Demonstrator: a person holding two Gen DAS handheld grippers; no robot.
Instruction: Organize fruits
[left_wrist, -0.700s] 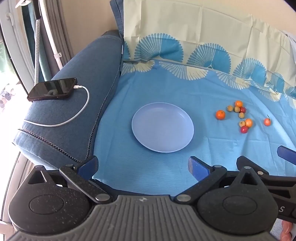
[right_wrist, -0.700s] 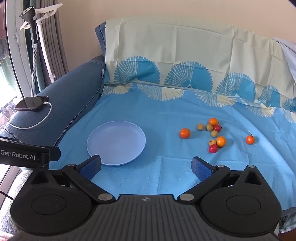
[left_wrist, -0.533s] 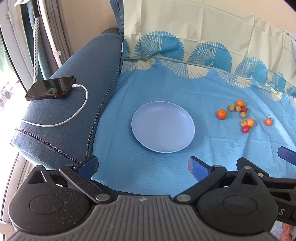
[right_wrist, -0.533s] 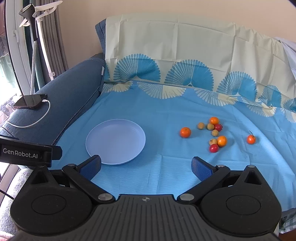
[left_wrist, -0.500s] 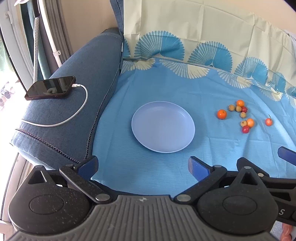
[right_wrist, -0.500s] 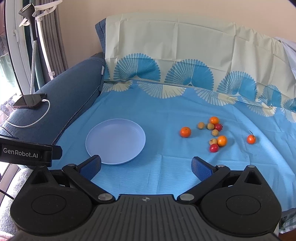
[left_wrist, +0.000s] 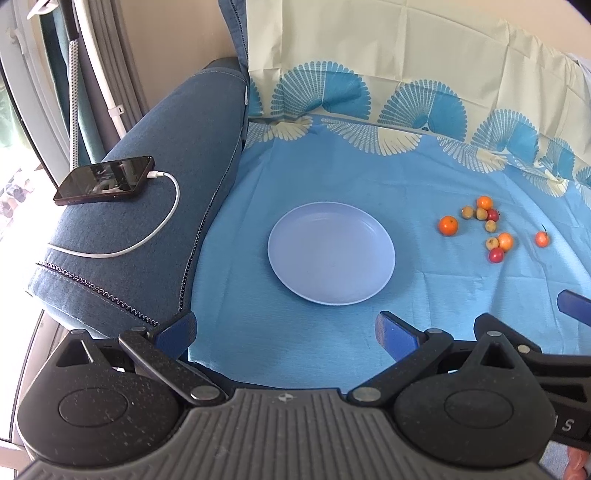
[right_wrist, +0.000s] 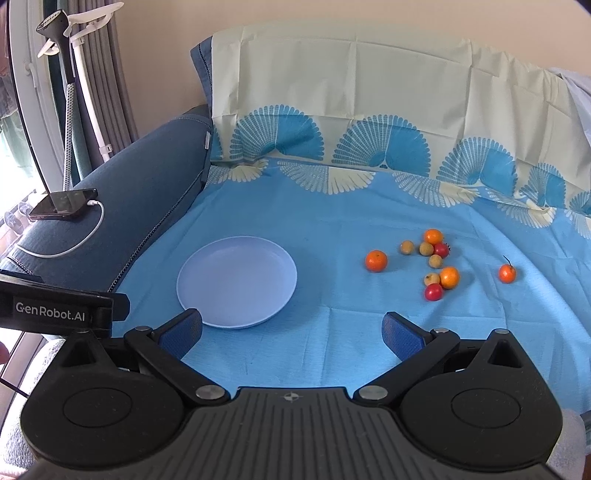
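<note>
A pale lilac plate (left_wrist: 331, 253) (right_wrist: 236, 282) lies bare on the blue cloth. To its right several small fruits are scattered: an orange one (left_wrist: 448, 225) (right_wrist: 376, 260) nearest the plate, a cluster of tan, orange and red ones (left_wrist: 491, 229) (right_wrist: 436, 262), and a lone orange fruit with a stem (left_wrist: 542, 239) (right_wrist: 507, 273) farthest right. My left gripper (left_wrist: 284, 330) hovers open in front of the plate, nothing between its blue pads. My right gripper (right_wrist: 291, 330) is open too, short of the plate and fruits, and its blue fingertip (left_wrist: 574, 302) shows at the left wrist view's right edge.
The blue fan-patterned cloth (right_wrist: 332, 221) covers a sofa seat and backrest. On the denim armrest (left_wrist: 147, 184) at left lies a black phone (left_wrist: 105, 180) (right_wrist: 64, 208) with a white charging cable (left_wrist: 147, 236). A garment steamer pole (right_wrist: 70, 92) and curtains stand behind.
Both cameras have shifted only slightly; the plate, fruits and phone lie where they were. Both grippers stay wide open.
</note>
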